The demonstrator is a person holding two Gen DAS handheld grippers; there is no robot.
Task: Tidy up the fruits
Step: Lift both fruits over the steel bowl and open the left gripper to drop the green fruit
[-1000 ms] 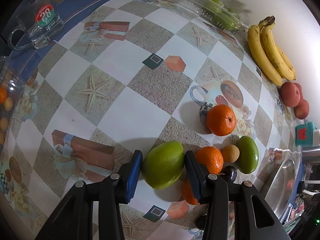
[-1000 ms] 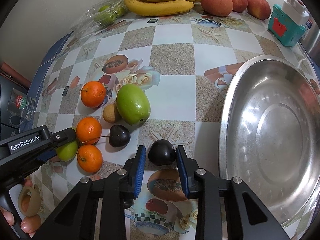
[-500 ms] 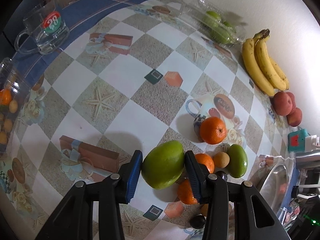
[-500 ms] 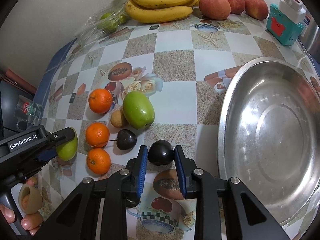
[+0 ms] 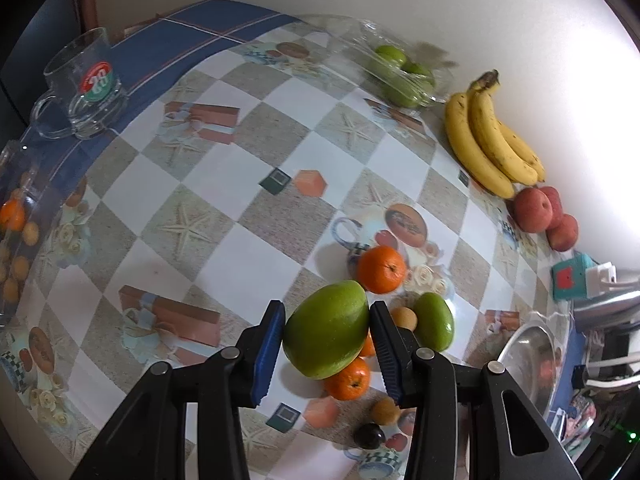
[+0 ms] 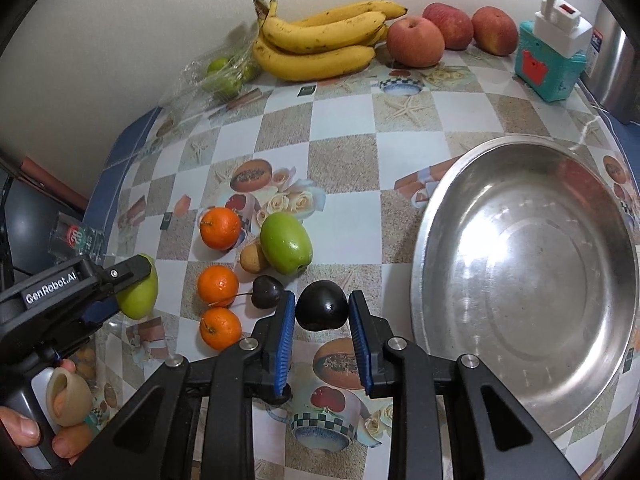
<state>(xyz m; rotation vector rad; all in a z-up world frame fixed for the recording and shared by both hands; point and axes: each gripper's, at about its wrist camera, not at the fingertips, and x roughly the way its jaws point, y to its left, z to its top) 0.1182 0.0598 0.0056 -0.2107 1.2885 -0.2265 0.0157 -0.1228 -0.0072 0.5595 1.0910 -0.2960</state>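
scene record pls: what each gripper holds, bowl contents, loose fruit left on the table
left gripper: shut on green mango
right gripper: shut on dark plum
steel bowl: empty
loose near grippers: three oranges, second green mango, cherry, small tan fruit
by wall: bananas, apples, bagged green fruit

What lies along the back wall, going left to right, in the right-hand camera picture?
Bag of green fruit → bananas → three apples → teal box with a white plug.
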